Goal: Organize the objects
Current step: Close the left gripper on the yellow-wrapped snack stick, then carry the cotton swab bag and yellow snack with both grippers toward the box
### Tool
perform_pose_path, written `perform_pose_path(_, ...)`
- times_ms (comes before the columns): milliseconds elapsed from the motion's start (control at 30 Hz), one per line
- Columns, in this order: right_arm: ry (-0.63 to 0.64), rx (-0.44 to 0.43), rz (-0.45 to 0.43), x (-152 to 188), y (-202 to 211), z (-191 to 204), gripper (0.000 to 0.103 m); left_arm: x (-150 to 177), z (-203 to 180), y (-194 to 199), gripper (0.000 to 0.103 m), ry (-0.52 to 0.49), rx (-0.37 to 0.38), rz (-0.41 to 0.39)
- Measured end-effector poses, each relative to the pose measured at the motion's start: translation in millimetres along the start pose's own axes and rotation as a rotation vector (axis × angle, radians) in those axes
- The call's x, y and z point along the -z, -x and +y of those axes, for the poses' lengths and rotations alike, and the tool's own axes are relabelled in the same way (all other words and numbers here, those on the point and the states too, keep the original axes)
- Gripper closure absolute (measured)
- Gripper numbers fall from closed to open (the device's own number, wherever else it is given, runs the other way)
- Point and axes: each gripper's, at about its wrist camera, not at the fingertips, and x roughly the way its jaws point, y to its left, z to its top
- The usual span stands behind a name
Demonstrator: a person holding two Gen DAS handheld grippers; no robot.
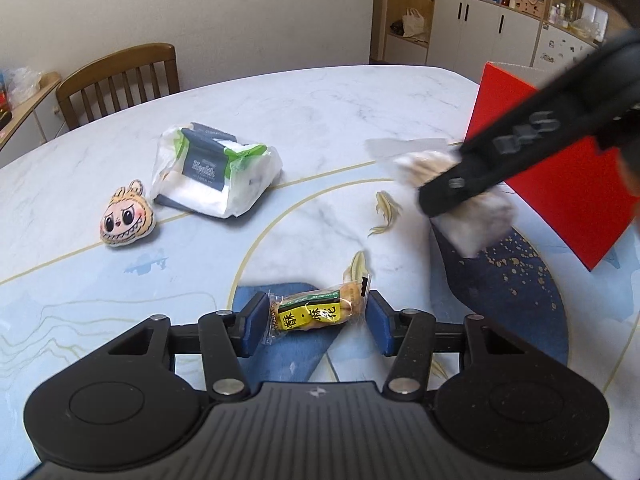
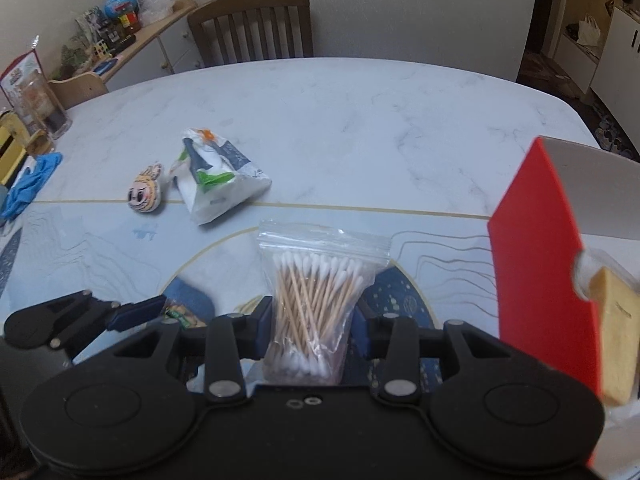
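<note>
A small snack packet (image 1: 316,314) with a yellow and green label lies on the table between the blue pads of my left gripper (image 1: 318,316), and both pads touch its wrapper ends. My right gripper (image 2: 314,328) is shut on a clear zip bag of cotton swabs (image 2: 320,280) and holds it above the table. In the left wrist view that bag (image 1: 472,224) is blurred, just left of the red box (image 1: 560,184). The red box (image 2: 536,260) stands open at the right, with a yellowish block (image 2: 616,340) inside.
A plush monster face (image 1: 124,216) and a soft tissue pack (image 1: 216,172) lie at the middle left of the marble-pattern table (image 1: 320,104). A blue glove (image 2: 28,188) and a glass (image 2: 44,108) sit at the far left edge. A wooden chair (image 2: 256,24) stands behind the table.
</note>
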Motion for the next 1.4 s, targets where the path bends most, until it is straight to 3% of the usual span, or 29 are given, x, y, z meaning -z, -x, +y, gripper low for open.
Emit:
perform_pose_path(300, -0.009, -0.022, -0.016, 20.8, 52.5, -16.1, 0.064, -5.4, -10.7, 31.7, 0.052, 0.026, 0.039, -0.016)
perform_pose_path(667, -0.073, -0.033, -0.068, 28.3, 106.8, -59.8, 0.064, -38.5, -45.3, 77.7, 0.051, -0.006, 0.127, -0.076)
perform_pose_path(1033, -0.120, -0.022, -0.112, 33.3, 131.7, -122.0, 0.064, -80.1, -107.2, 77.5, 0.051, -0.067, 0.188, -0.106)
perform_pose_path(1400, -0.155, 0.089, -0.134, 38.4, 136.2, -211.2, 0.064, -115.2, -184.5, 58.6, 0.051, -0.145, 0.223, -0.126)
